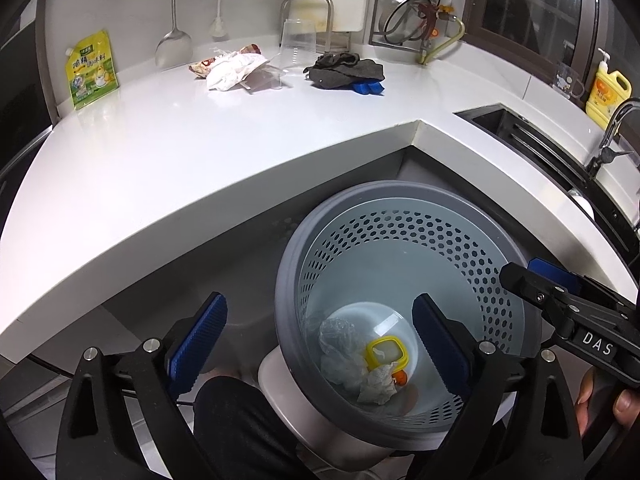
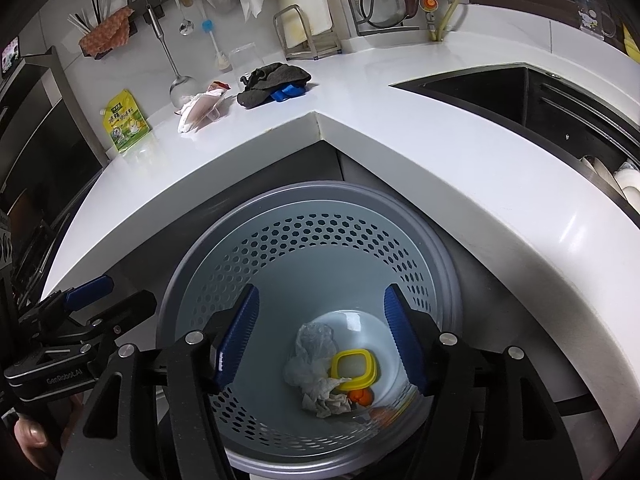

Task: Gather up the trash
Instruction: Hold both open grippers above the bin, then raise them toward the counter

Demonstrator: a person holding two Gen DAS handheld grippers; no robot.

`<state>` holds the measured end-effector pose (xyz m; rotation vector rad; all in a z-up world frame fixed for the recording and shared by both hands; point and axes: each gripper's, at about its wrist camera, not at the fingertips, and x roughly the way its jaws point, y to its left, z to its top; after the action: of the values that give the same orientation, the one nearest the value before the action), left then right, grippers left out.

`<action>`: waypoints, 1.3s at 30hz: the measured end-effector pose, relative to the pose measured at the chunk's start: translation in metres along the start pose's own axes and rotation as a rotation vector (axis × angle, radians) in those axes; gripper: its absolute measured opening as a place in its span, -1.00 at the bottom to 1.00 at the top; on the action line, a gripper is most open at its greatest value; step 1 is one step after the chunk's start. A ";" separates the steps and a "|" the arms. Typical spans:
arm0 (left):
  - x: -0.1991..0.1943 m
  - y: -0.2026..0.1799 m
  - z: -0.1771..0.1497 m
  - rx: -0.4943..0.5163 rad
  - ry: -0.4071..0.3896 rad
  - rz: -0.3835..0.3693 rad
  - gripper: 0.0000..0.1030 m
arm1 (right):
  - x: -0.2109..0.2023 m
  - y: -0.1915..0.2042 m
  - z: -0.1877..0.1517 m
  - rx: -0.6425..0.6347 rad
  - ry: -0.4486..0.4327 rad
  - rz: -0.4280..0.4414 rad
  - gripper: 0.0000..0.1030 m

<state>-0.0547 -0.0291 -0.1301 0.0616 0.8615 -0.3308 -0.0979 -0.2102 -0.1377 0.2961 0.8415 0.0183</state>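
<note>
While both hover over bin [image 2: 304, 240] | right claw [image 2: 320, 340] agape, empty | trash [image 2: 320, 376] below | left claw [image 1: 320, 348] likewise.

A grey perforated bin [image 2: 320, 248] sits below a white counter [image 2: 440, 128]. The right gripper [image 2: 320, 340] hangs spread wide over it. Inside lie crumpled paper [image 2: 326, 398], clear plastic [image 2: 314, 340] and a yellow lid [image 2: 352, 368]. Far on the counter: wrappers [image 2: 202, 110] and a dark cloth [image 2: 272, 80].

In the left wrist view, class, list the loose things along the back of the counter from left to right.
Green seasoning pouch → crumpled white wrapper → clear plastic cup → dark grey cloth → yellow detergent bottle.
</note>
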 end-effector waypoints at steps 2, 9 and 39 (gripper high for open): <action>0.000 0.001 0.000 -0.003 -0.001 -0.001 0.79 | 0.000 0.001 0.000 -0.002 0.002 -0.001 0.21; 0.001 0.006 0.002 -0.012 0.000 0.000 0.79 | 0.003 0.005 0.001 -0.011 0.006 -0.005 0.21; -0.022 0.010 0.029 -0.001 -0.082 -0.018 0.81 | -0.006 0.013 0.027 -0.038 -0.044 -0.006 0.22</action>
<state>-0.0436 -0.0192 -0.0950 0.0394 0.7816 -0.3482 -0.0805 -0.2051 -0.1125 0.2573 0.7977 0.0225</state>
